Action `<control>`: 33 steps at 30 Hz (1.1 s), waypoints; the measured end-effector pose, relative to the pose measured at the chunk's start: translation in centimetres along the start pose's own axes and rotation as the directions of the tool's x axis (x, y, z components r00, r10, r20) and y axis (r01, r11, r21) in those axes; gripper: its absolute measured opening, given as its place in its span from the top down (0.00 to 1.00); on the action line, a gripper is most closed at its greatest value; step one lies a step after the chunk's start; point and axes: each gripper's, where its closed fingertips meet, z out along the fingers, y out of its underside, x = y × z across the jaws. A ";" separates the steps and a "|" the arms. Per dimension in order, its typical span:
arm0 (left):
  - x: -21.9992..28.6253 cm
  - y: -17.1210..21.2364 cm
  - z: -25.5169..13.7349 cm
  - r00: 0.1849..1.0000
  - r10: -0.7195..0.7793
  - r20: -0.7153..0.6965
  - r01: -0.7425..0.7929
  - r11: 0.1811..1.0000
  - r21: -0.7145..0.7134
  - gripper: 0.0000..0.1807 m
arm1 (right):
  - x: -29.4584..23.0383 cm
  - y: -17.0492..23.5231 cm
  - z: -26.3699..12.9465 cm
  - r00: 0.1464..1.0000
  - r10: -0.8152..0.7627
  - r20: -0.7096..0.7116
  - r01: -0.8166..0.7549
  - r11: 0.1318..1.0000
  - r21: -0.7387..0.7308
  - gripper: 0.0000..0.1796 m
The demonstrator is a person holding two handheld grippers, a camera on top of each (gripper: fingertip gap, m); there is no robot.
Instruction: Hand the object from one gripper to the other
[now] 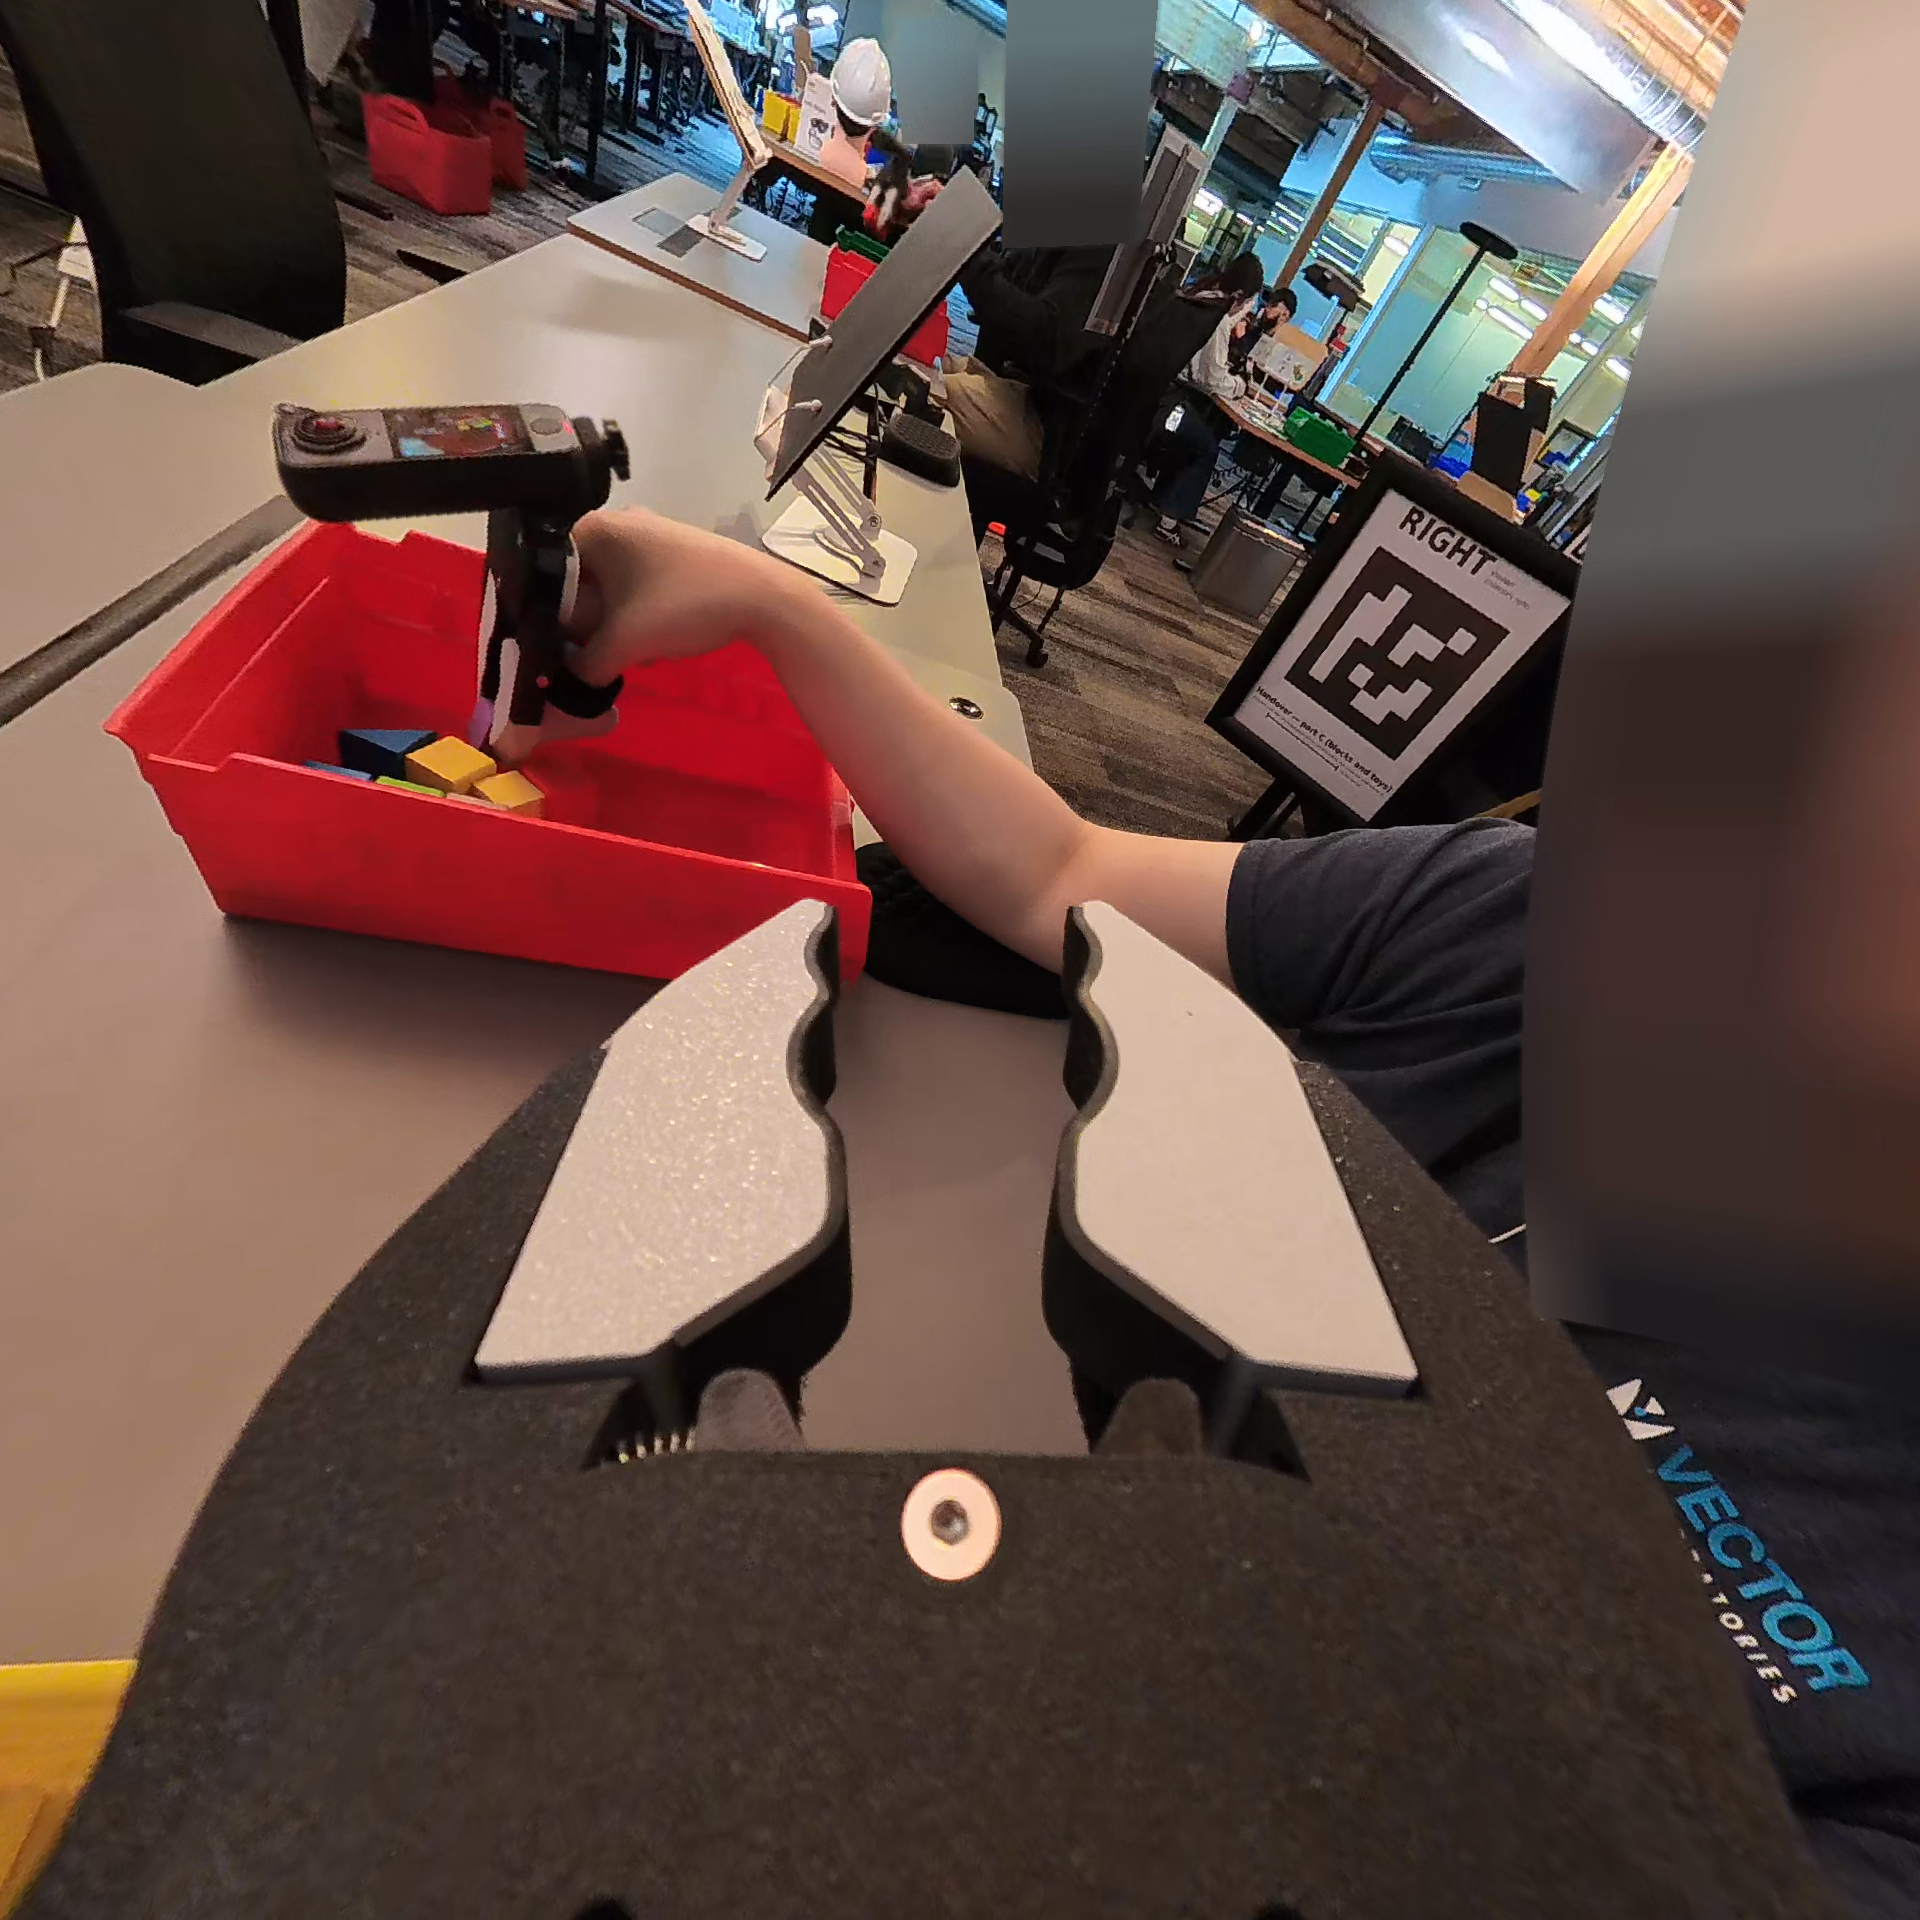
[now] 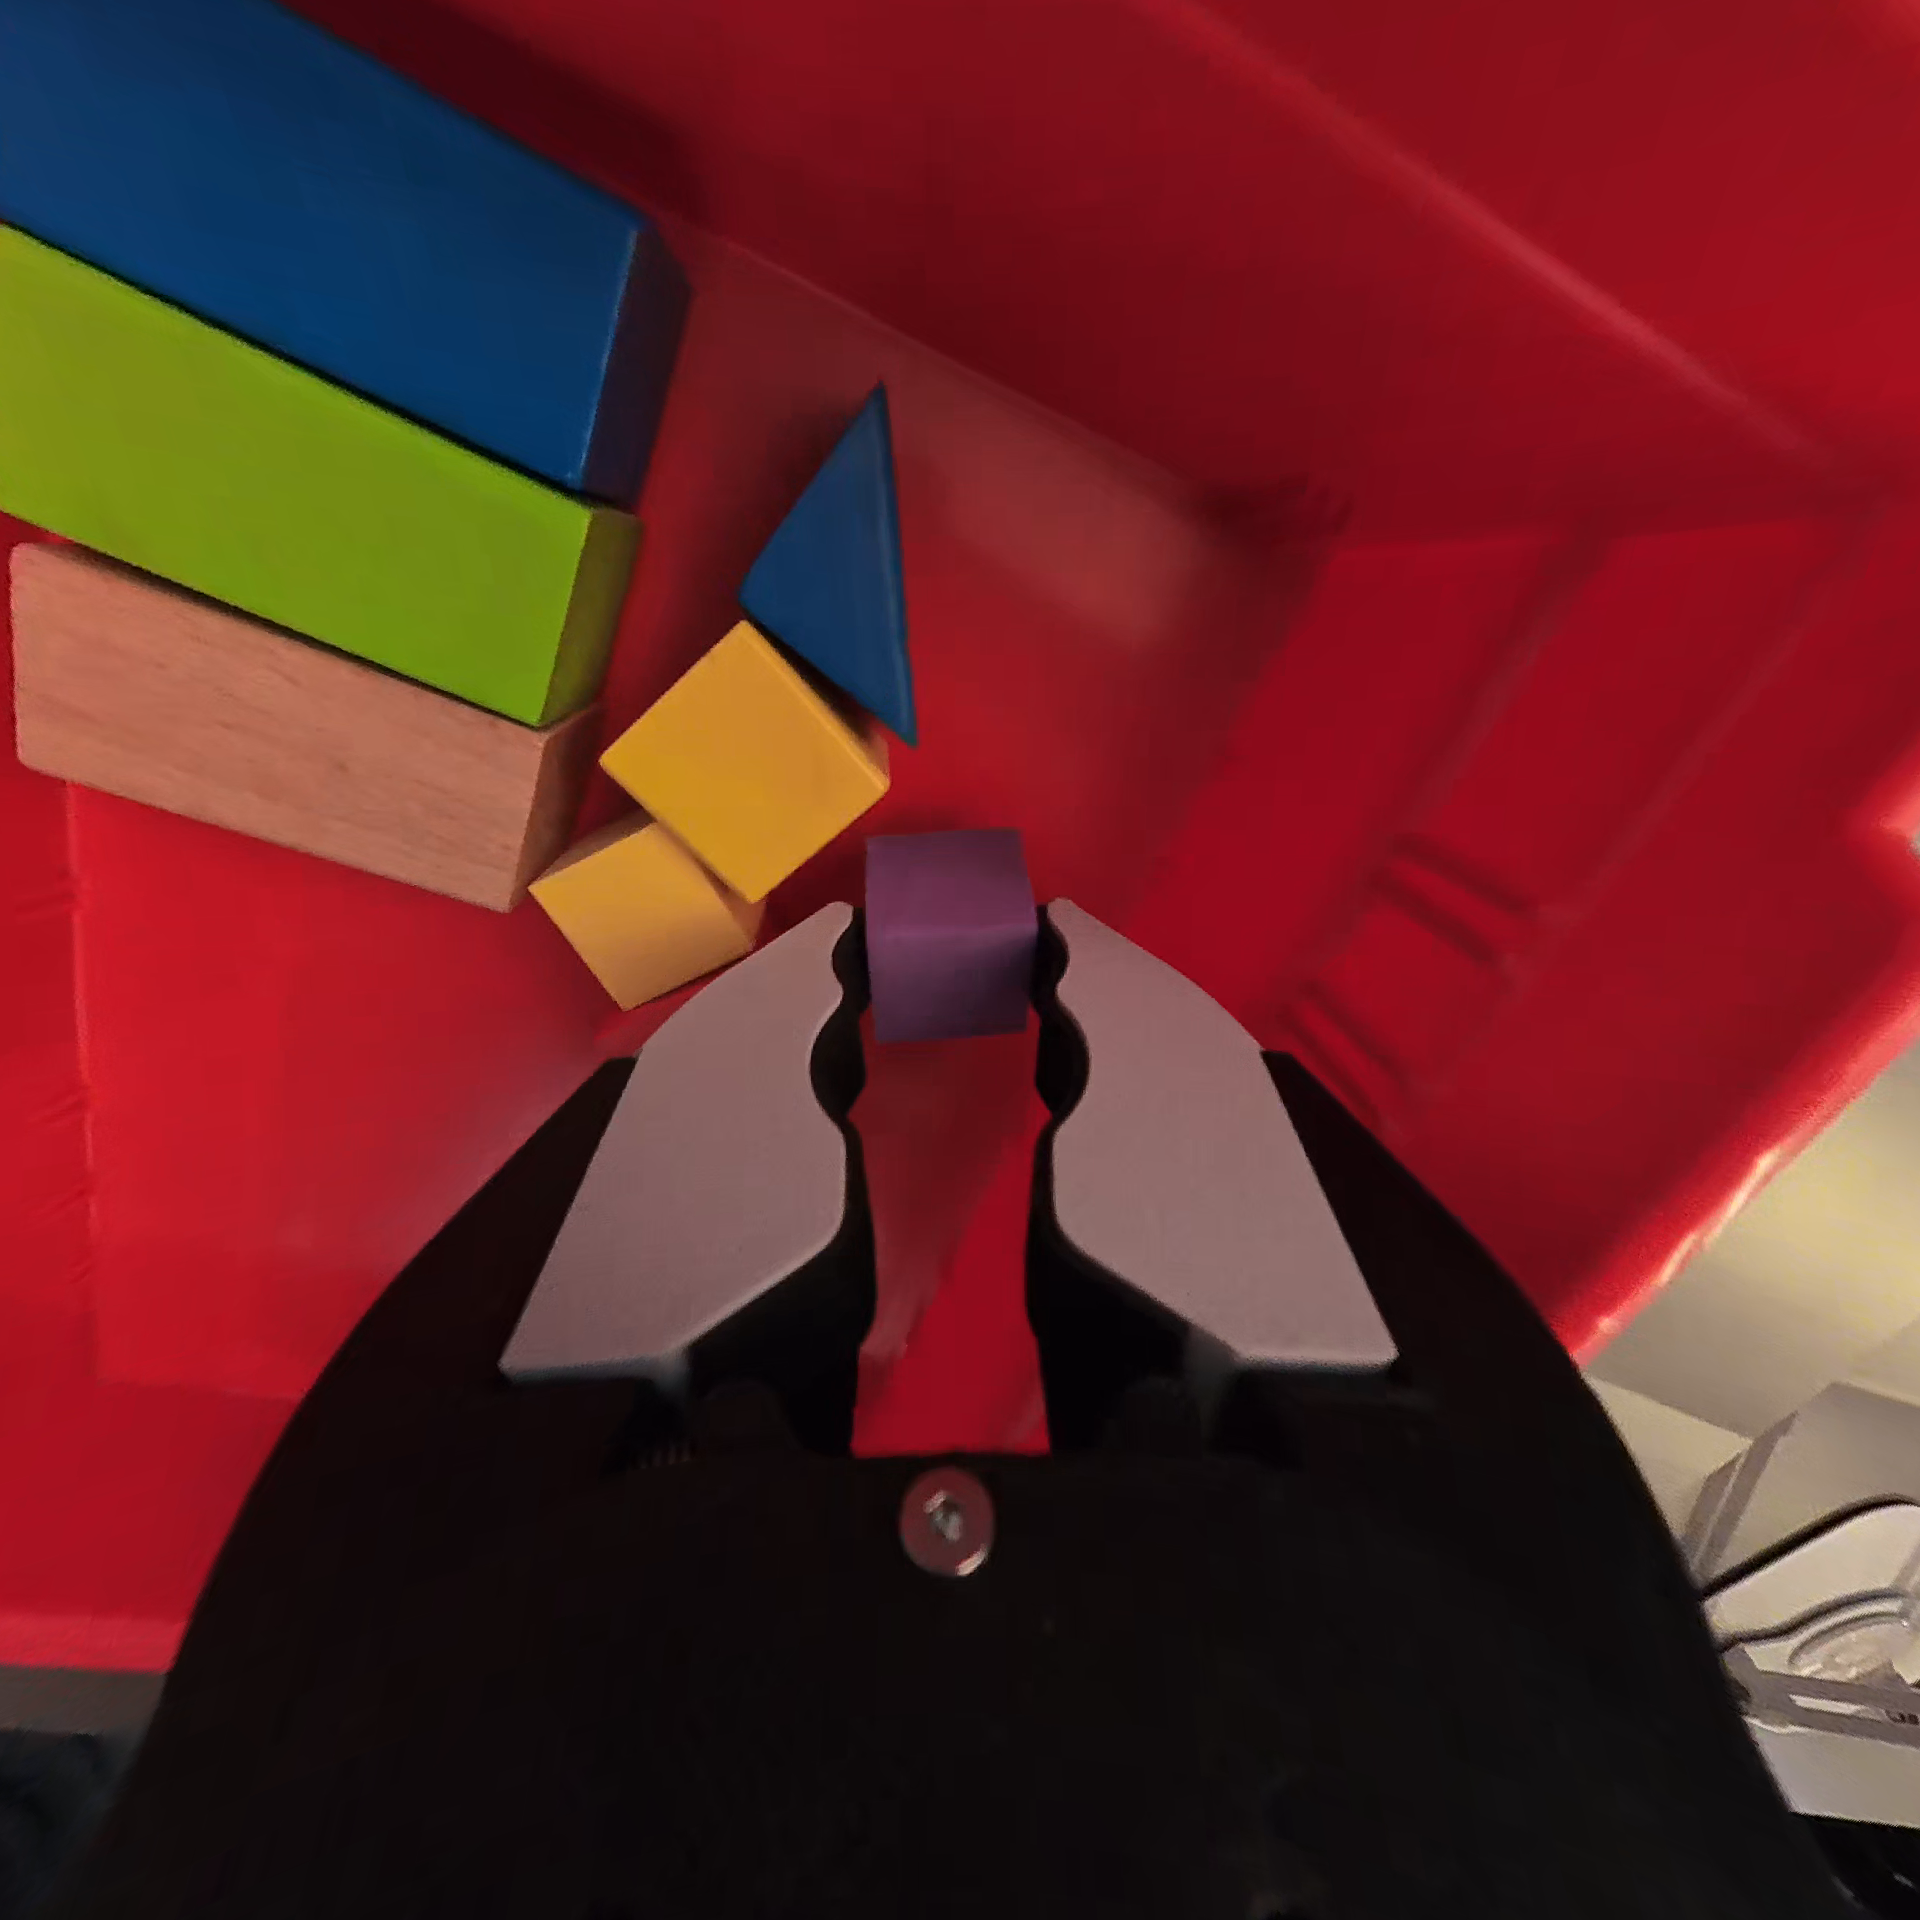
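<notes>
- My right gripper reaches down into the red bin, its two fingertips pressed against the sides of a small purple cube, which sits clamped between them just above the bin floor.
- Just left of the purple cube lie two yellow blocks, touching each other, with a blue triangular block against the far edge of the larger one.
- Farther left, three long blocks lie side by side: a blue bar farthest, a green bar in the middle and a plain wooden bar nearest.
- From my left wrist view, the right gripper points down into the left part of the red bin, held by a hand, with a small camera mounted on its top.
- My left gripper hovers over the grey table, near the bin's near right corner, its fingers spread apart with nothing between them.
- A black round object sits on the table just right of the bin, under the person's forearm.
- Far right, a framed sign with a black-and-white marker stands on the floor; a tilted black board on a stand rests on the table beyond the bin.
</notes>
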 end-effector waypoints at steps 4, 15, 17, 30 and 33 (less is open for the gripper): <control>-0.1 0.2 0.2 1.000 -0.006 -0.004 0.006 1.000 -0.011 0.78 | -0.1 0.1 0.4 1.000 -0.006 0.002 0.006 1.000 -0.022 0.83; -0.2 0.6 0.4 1.000 -0.025 -0.011 0.025 0.999 -0.030 0.78 | -0.1 0.2 1.0 1.000 -0.027 -0.009 0.026 0.998 -0.059 0.83; -0.2 0.7 0.5 0.999 -0.029 -0.014 0.028 0.999 -0.033 0.78 | -0.1 0.2 1.0 0.999 -0.035 -0.011 0.034 0.998 -0.059 0.83; -0.8 0.6 -0.4 0.999 -0.053 -0.005 0.053 0.998 -0.022 0.78 | -0.1 0.3 0.0 0.998 -0.054 -0.039 0.052 0.998 -0.033 0.80; -0.9 0.2 -1.4 0.999 -0.053 0.009 0.053 0.999 0.003 0.78 | -0.1 0.4 -1.3 0.996 -0.063 -0.058 0.062 0.998 -0.013 0.79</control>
